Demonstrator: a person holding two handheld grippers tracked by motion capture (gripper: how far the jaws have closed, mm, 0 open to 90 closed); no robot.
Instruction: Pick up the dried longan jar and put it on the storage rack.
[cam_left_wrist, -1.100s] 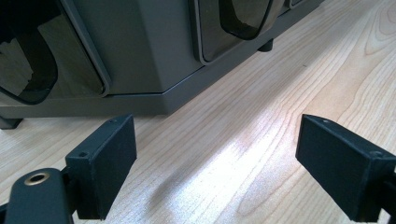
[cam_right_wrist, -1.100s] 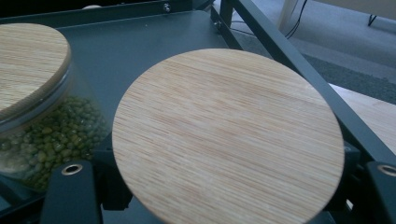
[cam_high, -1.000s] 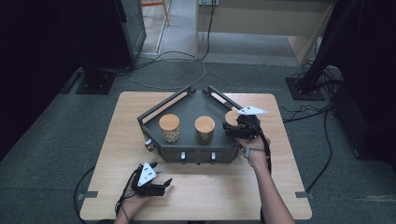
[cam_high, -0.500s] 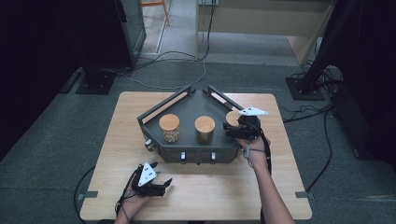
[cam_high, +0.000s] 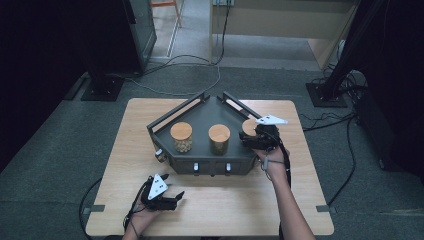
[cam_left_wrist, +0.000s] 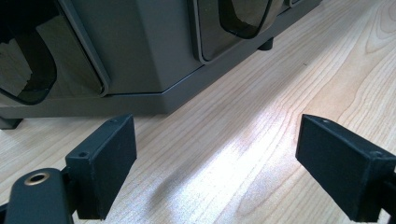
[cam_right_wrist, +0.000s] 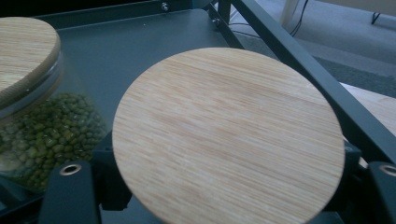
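The left gripper (cam_high: 165, 196) rests low over the wooden table (cam_high: 300, 200) in front of the grey rack (cam_high: 200, 116), jaws spread wide on nothing. The right gripper (cam_high: 252, 141) sits at the rightmost jar (cam_right_wrist: 224, 135), one jaw on each side beneath its bamboo lid; whether they actually pinch it I cannot tell. A loose or off-centre grip could tip the jar against the rail (cam_right_wrist: 299, 70) or the neighbouring mung bean jar (cam_right_wrist: 37, 112).
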